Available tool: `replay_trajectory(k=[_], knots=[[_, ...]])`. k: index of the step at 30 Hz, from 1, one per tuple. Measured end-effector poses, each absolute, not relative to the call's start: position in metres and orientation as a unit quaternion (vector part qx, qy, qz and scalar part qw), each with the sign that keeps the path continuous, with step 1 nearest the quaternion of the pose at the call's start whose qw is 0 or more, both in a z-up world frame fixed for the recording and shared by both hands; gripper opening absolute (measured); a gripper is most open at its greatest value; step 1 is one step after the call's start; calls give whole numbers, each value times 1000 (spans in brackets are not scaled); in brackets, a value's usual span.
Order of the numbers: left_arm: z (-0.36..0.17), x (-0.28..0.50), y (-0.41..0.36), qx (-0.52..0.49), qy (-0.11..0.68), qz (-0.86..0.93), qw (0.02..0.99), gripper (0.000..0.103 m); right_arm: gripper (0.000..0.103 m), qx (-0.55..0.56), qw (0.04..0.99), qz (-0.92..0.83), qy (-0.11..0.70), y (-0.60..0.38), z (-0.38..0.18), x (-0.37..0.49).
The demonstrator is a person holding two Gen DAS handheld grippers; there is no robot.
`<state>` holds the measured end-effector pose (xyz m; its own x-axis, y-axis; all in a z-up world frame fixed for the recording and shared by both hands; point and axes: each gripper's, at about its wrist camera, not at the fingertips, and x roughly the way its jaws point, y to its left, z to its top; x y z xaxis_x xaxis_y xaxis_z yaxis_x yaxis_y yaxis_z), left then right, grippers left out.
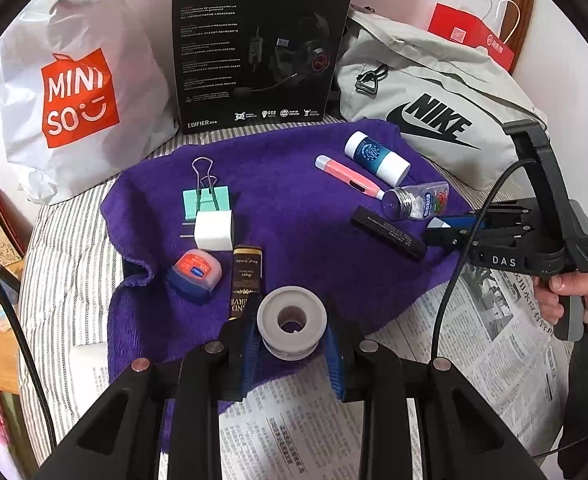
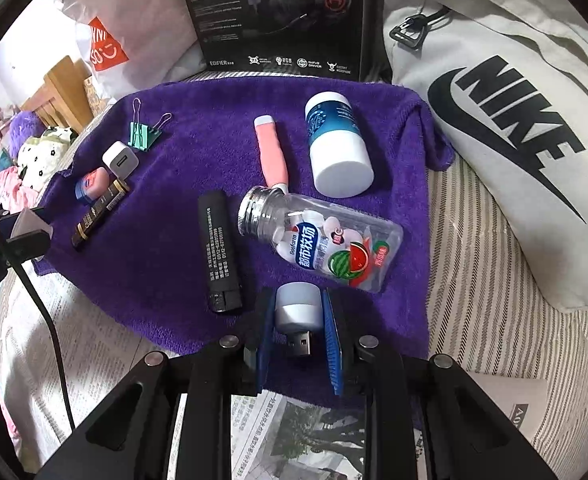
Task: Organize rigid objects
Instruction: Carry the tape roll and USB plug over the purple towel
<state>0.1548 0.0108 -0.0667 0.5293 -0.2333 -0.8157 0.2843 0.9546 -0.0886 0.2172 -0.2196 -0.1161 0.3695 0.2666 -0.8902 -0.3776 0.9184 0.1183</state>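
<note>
My left gripper [image 1: 291,340] is shut on a white tape spool [image 1: 291,320] over the near edge of the purple towel [image 1: 294,184]. My right gripper [image 2: 298,320] is shut on a small USB light [image 2: 296,312] with a grey-white cap, over the towel's near right part; it also shows in the left wrist view [image 1: 446,230]. On the towel lie a green binder clip [image 1: 205,198], a white charger cube [image 1: 213,230], a small red-lidded balm jar [image 1: 195,274], a black-and-gold tube [image 1: 245,276], a black bar [image 2: 218,252], a pink pen [image 2: 271,154], a white-and-blue bottle [image 2: 336,144] and a clear candy bottle [image 2: 326,246].
A black headset box [image 1: 253,44] stands behind the towel. A white Miniso bag [image 1: 77,92] is at the back left, a grey Nike bag [image 2: 514,120] at the right. Newspaper [image 1: 302,432] covers the striped bedding in front. A black cable [image 1: 454,280] hangs from the right gripper.
</note>
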Motion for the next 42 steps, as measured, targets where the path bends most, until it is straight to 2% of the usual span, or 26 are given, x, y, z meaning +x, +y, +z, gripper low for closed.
replay_trajectory(k=[18, 32, 42], knots=[[-83, 210, -2, 5, 479, -136, 867, 27, 24, -71, 835, 192, 511, -216, -119, 216], [-103, 255, -17, 19, 493, -126, 861, 27, 23, -67, 842, 192, 499, -219, -119, 213], [-109, 256, -28, 68, 481, -116, 867, 28, 23, -68, 844, 194, 496, -218, -119, 214]])
